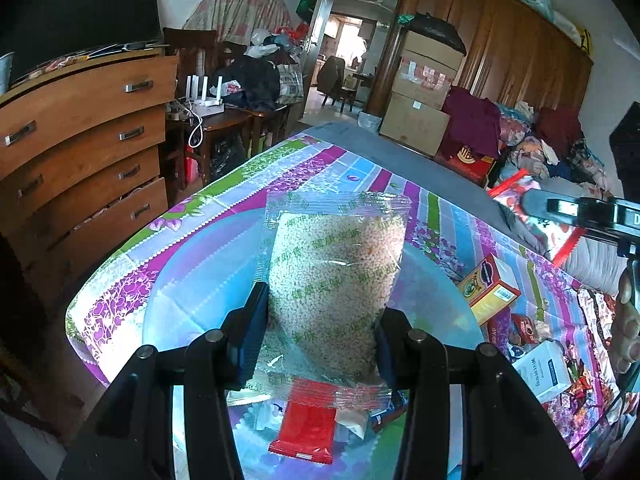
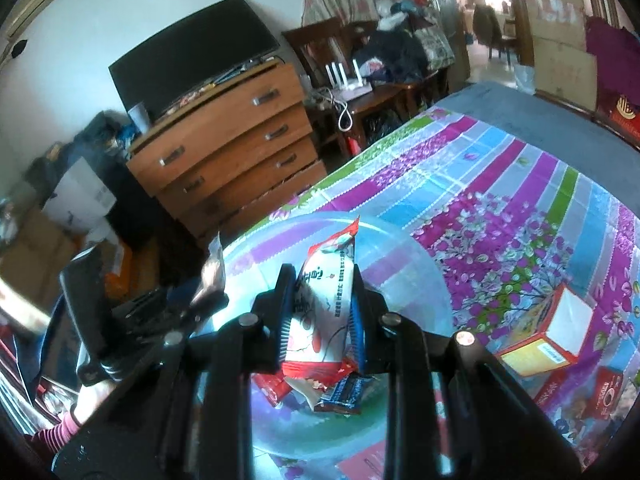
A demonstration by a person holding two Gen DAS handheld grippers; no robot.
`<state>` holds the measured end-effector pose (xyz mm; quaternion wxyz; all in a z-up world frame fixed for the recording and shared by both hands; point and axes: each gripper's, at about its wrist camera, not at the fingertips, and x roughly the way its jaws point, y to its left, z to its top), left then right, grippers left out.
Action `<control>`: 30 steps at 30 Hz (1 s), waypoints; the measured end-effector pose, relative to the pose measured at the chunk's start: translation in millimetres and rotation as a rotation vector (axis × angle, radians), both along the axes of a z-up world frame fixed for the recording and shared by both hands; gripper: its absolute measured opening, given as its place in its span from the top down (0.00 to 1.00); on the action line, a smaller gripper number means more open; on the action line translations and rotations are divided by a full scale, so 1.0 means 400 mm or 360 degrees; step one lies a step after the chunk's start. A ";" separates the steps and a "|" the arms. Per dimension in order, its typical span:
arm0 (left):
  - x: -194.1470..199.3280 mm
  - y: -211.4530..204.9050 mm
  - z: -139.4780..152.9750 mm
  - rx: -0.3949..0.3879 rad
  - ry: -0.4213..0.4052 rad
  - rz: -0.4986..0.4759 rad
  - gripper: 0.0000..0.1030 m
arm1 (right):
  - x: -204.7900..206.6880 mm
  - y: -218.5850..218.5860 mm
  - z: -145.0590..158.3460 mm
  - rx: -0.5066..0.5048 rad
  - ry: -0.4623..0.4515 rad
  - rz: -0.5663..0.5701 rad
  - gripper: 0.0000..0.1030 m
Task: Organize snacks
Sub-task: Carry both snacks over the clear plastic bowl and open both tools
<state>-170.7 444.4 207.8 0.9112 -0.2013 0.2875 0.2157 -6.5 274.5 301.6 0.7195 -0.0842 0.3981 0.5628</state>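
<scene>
The left gripper (image 1: pixel 320 320) is gripping a clear grain bag (image 1: pixel 334 276) at frame centre over the pale bowl (image 1: pixel 192 280); soft and shifting, it is best pinched low, its long axis pointing upward. The right gripper (image 2: pixel 320 304) is clamping a light, crinkly red-white snack packet (image 2: pixel 324 300), upright, leaning right.

Bare cloth (image 2: pixel 500 184) beyond the bowl (image 2: pixel 420 280); boxes (image 2: pixel 548 336) crowd its right, seemingly close.
</scene>
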 end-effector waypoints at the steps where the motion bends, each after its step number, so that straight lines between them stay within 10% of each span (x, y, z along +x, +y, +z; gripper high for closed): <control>1: -0.002 0.001 -0.001 -0.0001 0.0001 0.0005 0.53 | -0.006 0.005 -0.002 -0.0011 0.0001 0.0010 0.75; 30: -0.030 0.022 -0.059 -0.0031 0.0061 0.0054 0.53 | -0.051 0.107 -0.044 -0.0130 -0.0011 0.0115 0.75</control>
